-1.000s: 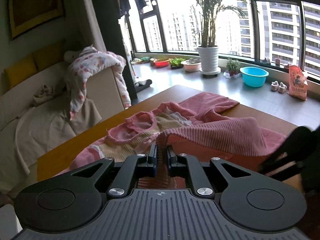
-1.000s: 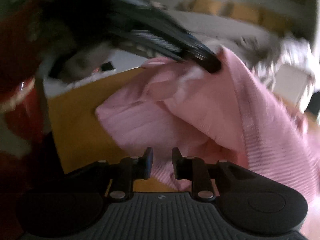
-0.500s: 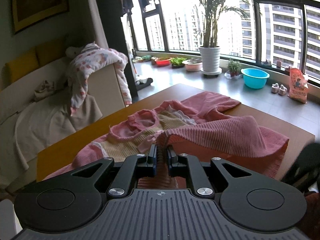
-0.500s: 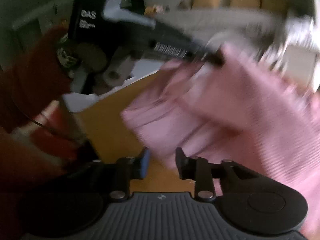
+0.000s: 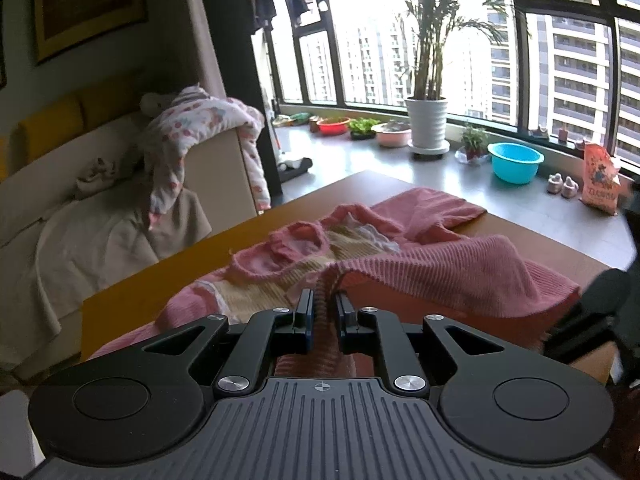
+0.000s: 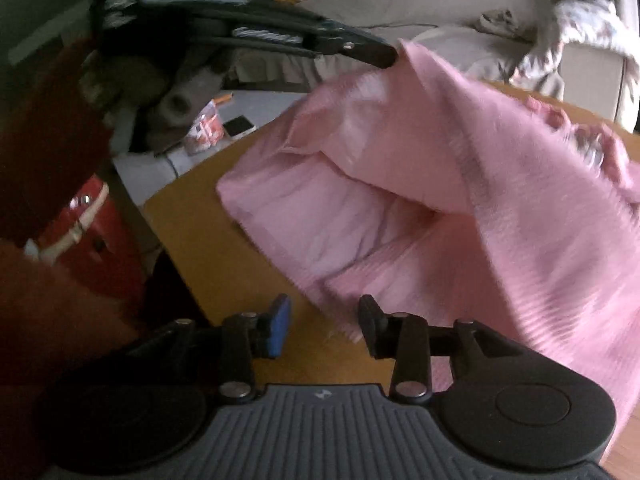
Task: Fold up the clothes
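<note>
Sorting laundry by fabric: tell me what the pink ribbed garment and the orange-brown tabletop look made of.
Pink ribbed garment: a soft knit, likely cotton or a wool blend; fine parallel ribs show, it drapes limply from the left gripper, matte. Orange-brown tabletop: probably wood or wood-look laminate; a smooth, flat, even-toned surface with a slight sheen, grain not discernible.

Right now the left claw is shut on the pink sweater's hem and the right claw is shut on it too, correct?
Not quite. The left claw is shut on the pink sweater, but the right claw is open, its fingers apart above the wooden table at the sweater's edge, as the right wrist view shows.
</note>
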